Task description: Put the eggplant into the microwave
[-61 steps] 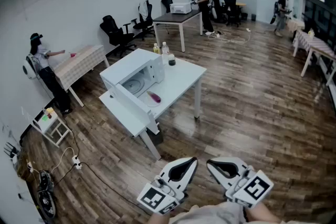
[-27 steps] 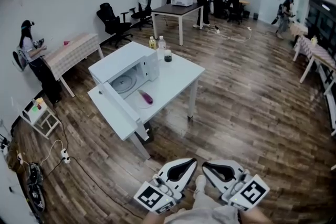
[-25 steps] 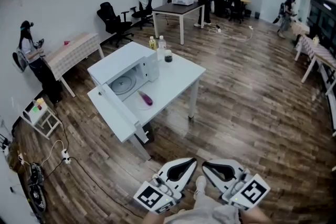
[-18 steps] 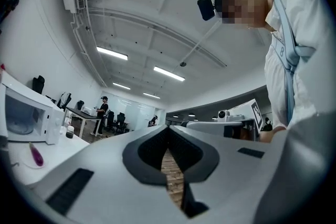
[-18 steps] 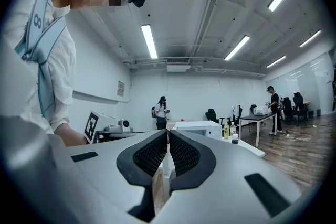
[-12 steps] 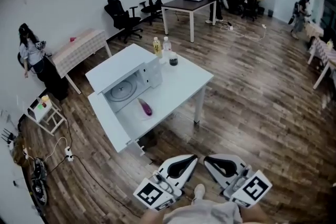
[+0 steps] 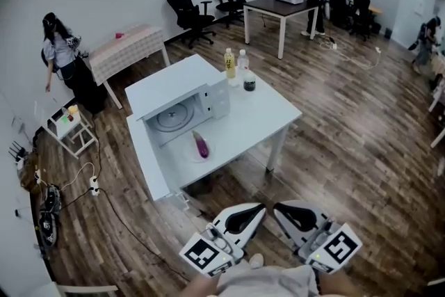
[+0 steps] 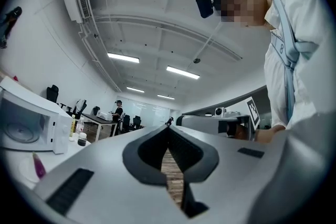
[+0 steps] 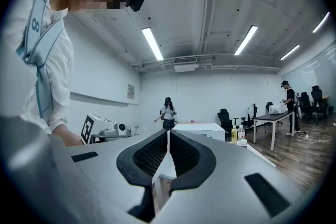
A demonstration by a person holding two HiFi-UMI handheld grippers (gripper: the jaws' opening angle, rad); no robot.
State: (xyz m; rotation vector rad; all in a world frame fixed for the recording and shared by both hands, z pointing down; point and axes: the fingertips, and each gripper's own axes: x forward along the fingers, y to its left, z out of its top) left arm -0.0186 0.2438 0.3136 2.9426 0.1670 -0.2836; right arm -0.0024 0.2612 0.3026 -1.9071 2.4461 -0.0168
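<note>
Your left gripper [image 7: 256,211] and right gripper [image 7: 281,211], each bearing a black-and-white square marker, have jaws pressed together on nothing. The small purple eggplant [image 7: 201,145] lies on the white rectangular table [image 7: 274,115], just before the open white microwave [image 7: 182,85].

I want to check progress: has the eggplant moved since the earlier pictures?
No. The eggplant lies on the table just in front of the open microwave, as earlier; only the viewpoint has shifted.

The floor [image 7: 348,122] is dark wood planking with a soft sheen. The table [image 7: 274,115] and microwave [image 7: 167,83] look smooth, matt white. The eggplant [image 7: 201,145] is glossy purple. On the far left lies a checked cloth [image 7: 128,52].
</note>
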